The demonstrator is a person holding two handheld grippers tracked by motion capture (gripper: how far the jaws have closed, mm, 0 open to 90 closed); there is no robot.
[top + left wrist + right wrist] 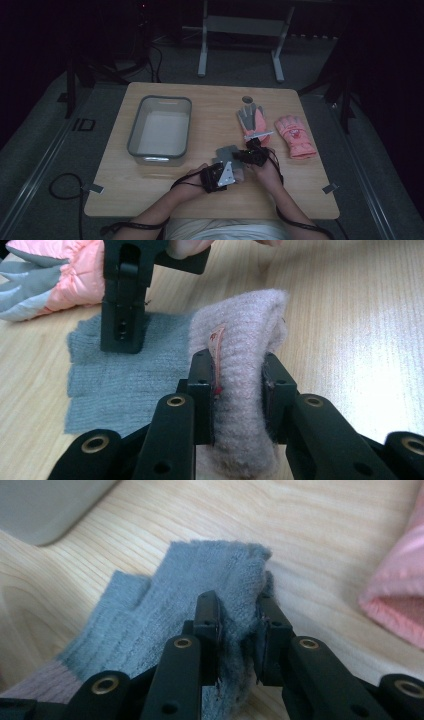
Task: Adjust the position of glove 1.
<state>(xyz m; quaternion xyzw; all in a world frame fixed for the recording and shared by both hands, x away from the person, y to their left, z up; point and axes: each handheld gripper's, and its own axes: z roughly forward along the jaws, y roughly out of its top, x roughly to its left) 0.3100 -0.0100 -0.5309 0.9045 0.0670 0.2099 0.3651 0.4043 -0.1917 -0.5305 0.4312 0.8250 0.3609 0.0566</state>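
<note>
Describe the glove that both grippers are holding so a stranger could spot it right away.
On the wooden table, right of the grey bin, it is the knitted glove nearest the person. Unlike the two puffy pink gloves behind, it is flat grey wool with a pinkish cuff.

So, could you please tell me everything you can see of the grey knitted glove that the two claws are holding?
The grey knitted glove is a soft, fuzzy, woollen-looking fingerless glove with short stubby finger openings and a pinkish ribbed cuff bearing a small sewn-in label. It lies mostly flat on the wooden table, near the person's edge, beside a pink ski glove. The left claw pinches the bunched, raised cuff; the right claw pinches the finger end.
</note>
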